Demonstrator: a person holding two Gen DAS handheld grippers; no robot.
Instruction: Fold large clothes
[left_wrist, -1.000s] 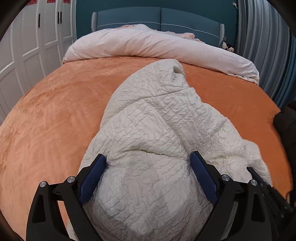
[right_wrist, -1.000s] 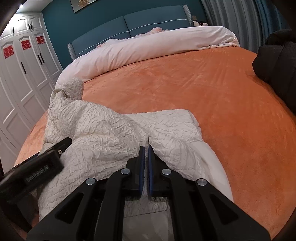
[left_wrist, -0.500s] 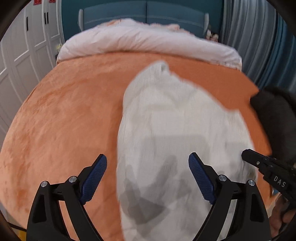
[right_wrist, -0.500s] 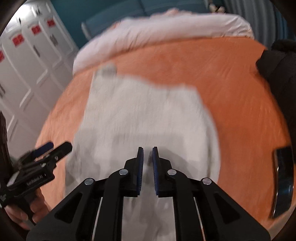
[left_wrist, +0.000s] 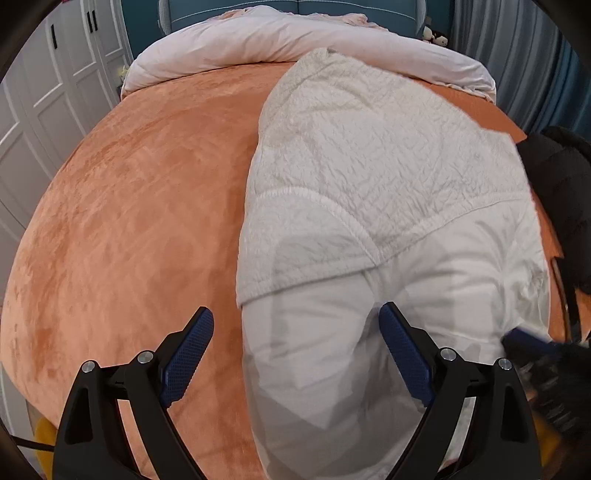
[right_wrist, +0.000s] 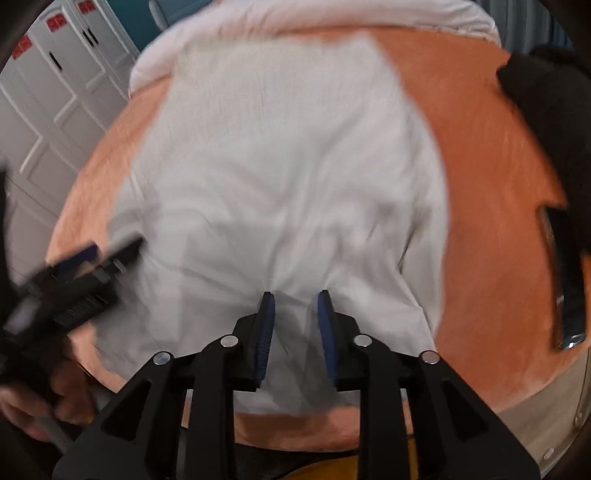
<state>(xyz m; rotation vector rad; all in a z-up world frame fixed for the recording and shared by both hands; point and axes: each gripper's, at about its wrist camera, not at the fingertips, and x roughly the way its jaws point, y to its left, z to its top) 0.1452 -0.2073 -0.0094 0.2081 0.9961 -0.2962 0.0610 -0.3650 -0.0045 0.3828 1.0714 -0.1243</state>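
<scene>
A large cream quilted garment (left_wrist: 384, 155) lies spread on the orange bed cover (left_wrist: 140, 206), its smooth white lining (left_wrist: 332, 350) showing at the near end. It also shows, blurred, in the right wrist view (right_wrist: 280, 166). My left gripper (left_wrist: 295, 347) is wide open above the near left edge of the garment and holds nothing. My right gripper (right_wrist: 295, 325) is partly open over the near hem, its jaws apart with cloth lying between them. The left gripper shows blurred in the right wrist view (right_wrist: 74, 280).
A rolled white duvet (left_wrist: 295, 40) lies across the head of the bed. A dark garment (left_wrist: 561, 184) sits at the right edge of the bed. White wardrobe doors (left_wrist: 44, 110) stand on the left. The bed's near edge (right_wrist: 332, 428) is just below my right gripper.
The garment went from a bunched heap to lying spread flat. My right gripper was shut on it and has opened. Both grippers have pulled back toward the near edge.
</scene>
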